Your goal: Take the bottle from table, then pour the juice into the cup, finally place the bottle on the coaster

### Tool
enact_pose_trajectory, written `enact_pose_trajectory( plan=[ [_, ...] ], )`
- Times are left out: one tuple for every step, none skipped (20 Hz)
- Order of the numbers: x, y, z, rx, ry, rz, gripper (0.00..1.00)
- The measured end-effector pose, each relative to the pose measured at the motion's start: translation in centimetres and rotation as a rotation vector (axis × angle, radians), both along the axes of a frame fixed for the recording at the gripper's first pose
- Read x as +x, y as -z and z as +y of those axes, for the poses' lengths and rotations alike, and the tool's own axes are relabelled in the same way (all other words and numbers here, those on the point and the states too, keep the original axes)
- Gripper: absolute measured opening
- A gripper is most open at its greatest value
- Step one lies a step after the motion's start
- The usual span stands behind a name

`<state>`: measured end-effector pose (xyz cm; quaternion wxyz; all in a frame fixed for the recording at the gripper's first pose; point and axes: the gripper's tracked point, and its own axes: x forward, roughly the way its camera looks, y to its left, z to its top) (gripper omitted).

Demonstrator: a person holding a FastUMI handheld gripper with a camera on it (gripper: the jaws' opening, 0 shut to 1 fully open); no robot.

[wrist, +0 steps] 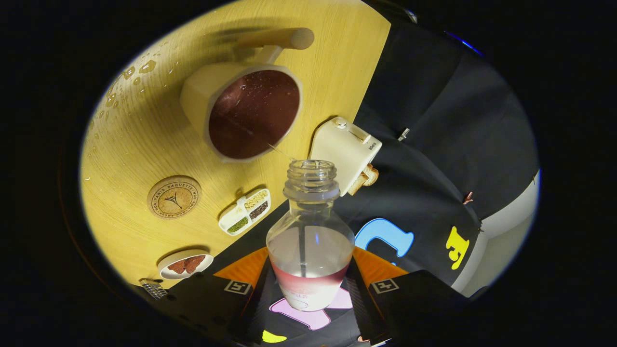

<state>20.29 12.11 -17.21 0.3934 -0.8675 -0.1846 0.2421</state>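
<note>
1. Bottle (310, 231): I hold it between my two fingers, gripper (311, 289) closed on its lower body, both fingers pressing its sides. It is clear, uncapped, and its open neck points away from me toward the cup.
2. The bottle looks almost drained; a pale reddish band shows near its base, just above where my fingers clamp it.
3. A thin thread of liquid runs from the bottle's mouth toward the rim of the cup.
4. Just beyond the bottle's mouth, and a little to one side, sits a cream toaster (345, 152) with a slice of bread poking out, at the edge of the table (135, 144).
5. Near my fingers on the other side lie a small dish (185, 264) with a butterfly-shaped item and, next to it, a small ridged metal piece that I cannot make out clearly.
6. A little farther on is a white divided tray (245, 211) with three compartments of green, dark and yellow grains.
7. Beside that tray, apart from it, lies the round cork coaster (174, 196), bare on the wooden table.
8. Farther still stands the cup (243, 108), a pale measuring cup with a long handle, full of dark red juice; it is well apart from the coaster.
9. Beyond the cup and the coaster, droplets (126, 77) are scattered over the tabletop.
</note>
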Motion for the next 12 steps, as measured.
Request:
enact_pose_trajectory(
  plan=[
    [0.0,-0.1,0.0,0.004,0.0,0.0,0.75],
    [-0.1,-0.1,0.1,0.008,-0.002,0.0,0.75],
    [-0.1,-0.1,0.1,0.01,-0.002,0.0,0.75],
    [-0.1,-0.1,0.1,0.013,-0.002,0.001,0.74],
    [-0.2,-0.1,0.1,0.019,-0.001,0.004,0.75],
    [-0.1,0.0,-0.1,0.03,0.005,0.014,0.75],
    [-0.1,0.0,-0.3,0.055,0.012,0.027,0.75],
    [-0.2,0.0,-0.4,0.083,0.024,0.041,0.75],
    [-0.3,0.1,-0.7,0.106,0.038,0.052,0.75],
    [-0.3,0.1,-0.7,0.123,0.048,0.06,0.75],
    [-0.3,0.0,-0.7,0.139,0.055,0.064,0.75],
    [-0.4,0.1,-0.9,0.156,0.067,0.073,0.75]
  ],
)
